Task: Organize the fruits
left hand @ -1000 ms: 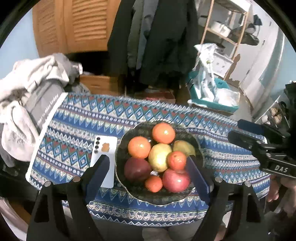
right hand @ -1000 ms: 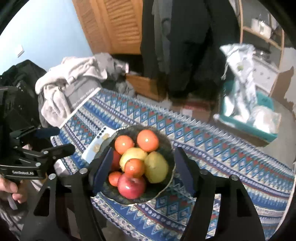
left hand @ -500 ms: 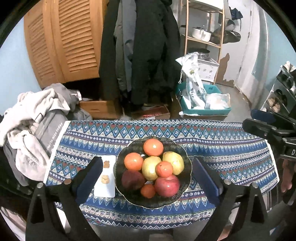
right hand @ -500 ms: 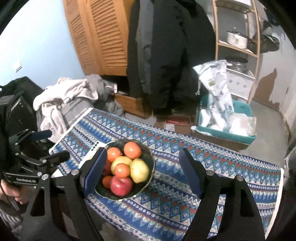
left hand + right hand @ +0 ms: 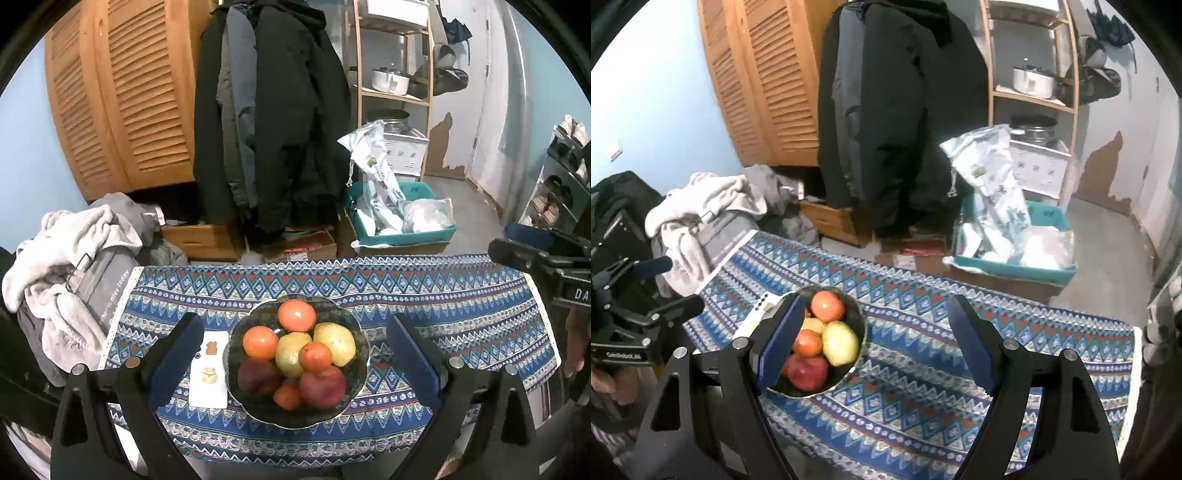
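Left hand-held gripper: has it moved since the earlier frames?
Yes. The left hand-held gripper has pulled back and up from the fruit bowl, jaws just opening, nothing between them.

Patterned tablecloth (image 5: 443, 317) carries fruit bowl (image 5: 354, 402) beside white phone (image 5: 208, 387).

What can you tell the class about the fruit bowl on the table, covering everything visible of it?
The bowl is dark, shallow and glossy, with a scalloped rim. It sits upright on the patterned blue tablecloth, near the table's front edge, beside a white phone lying flat to its left. It is heaped with oranges, yellow fruits and red apples. Neither gripper touches it.
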Tool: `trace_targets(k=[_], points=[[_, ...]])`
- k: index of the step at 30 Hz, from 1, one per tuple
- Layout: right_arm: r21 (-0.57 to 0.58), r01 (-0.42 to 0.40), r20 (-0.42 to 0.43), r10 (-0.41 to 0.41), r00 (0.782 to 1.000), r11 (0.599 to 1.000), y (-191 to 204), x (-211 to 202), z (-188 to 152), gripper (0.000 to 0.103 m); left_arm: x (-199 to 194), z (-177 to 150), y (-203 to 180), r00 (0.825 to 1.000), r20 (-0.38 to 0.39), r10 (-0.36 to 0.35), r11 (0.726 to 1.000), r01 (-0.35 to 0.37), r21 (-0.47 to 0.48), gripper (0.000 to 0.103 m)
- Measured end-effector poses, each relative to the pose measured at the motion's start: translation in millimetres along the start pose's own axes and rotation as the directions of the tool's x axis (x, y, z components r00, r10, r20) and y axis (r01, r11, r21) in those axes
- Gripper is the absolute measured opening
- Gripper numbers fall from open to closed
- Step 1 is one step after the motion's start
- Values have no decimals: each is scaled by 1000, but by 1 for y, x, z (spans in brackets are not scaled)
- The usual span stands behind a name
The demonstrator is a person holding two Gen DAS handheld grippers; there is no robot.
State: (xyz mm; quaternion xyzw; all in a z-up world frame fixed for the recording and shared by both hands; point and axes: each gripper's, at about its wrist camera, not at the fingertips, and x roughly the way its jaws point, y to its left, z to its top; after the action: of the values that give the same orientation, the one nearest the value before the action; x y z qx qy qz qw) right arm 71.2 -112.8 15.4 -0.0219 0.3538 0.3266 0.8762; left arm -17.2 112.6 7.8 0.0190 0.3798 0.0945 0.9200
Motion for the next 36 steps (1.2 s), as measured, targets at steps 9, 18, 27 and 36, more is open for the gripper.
trace_targets(k=[9,18,27,36], points=[[-10,8,13,-8,1000,1000,0,-7,-1,79,-4,1,-6,1000,3,9,1000,-9,12,100],[-6,9,15,-9,1000,1000,1,-8,-2,79,-5,-1,-11,999,5,37,999,-37,27,101],[-7,10,10,-10,1000,1000,1,-9,-4,79,-4,-1,-12,999,-9,36,999,-36,22,101],[-8,6,5,-6,1000,1000,0,-9,-6,79,-5,-2,-12,999,-15,31,999,-31,20,101]])
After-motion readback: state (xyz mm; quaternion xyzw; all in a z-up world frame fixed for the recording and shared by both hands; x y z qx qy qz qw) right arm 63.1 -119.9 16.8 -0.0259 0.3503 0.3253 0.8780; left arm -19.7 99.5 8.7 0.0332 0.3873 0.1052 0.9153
